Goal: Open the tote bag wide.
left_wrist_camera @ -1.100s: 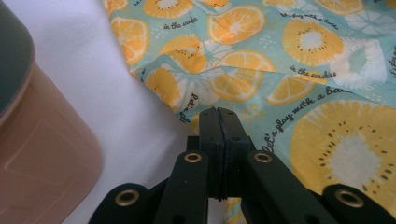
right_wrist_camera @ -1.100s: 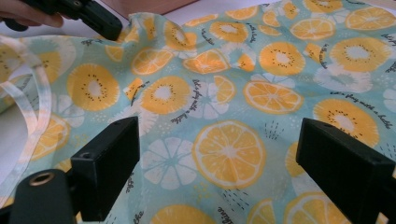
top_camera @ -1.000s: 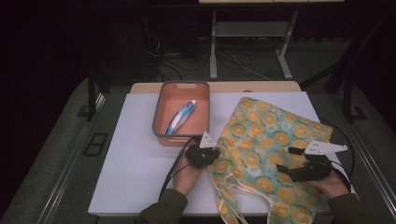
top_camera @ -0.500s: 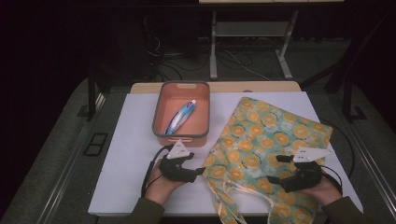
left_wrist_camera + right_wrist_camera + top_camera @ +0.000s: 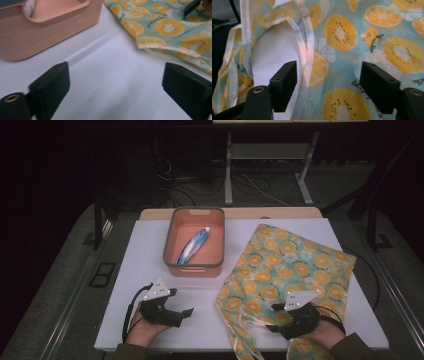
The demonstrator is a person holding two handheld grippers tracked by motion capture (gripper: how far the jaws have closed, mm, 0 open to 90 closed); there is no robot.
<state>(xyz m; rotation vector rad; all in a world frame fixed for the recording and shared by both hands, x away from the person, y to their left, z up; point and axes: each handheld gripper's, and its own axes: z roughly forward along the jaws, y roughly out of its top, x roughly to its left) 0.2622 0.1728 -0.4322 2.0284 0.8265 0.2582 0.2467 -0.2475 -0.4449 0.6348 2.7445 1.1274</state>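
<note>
Fruit-print bag (image 5: pixel 295 270) lies flat on the right side of the bench (image 5: pixel 150 270), handles toward the near edge. Left claw (image 5: pixel 186 314) has just been opening and sits spread over bare bench, holding nothing. Right claw (image 5: pixel 271 326) has just been closing around the bag's rim, not pinching yet. Best to catch only the top layer at the mouth, so the bag opens up.

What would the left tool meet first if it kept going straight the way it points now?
Probably the near edge of the orange-print cloth bag. The left tool is open over bare white table; the orange tub sits off to the side. Depth is uncertain.
</note>
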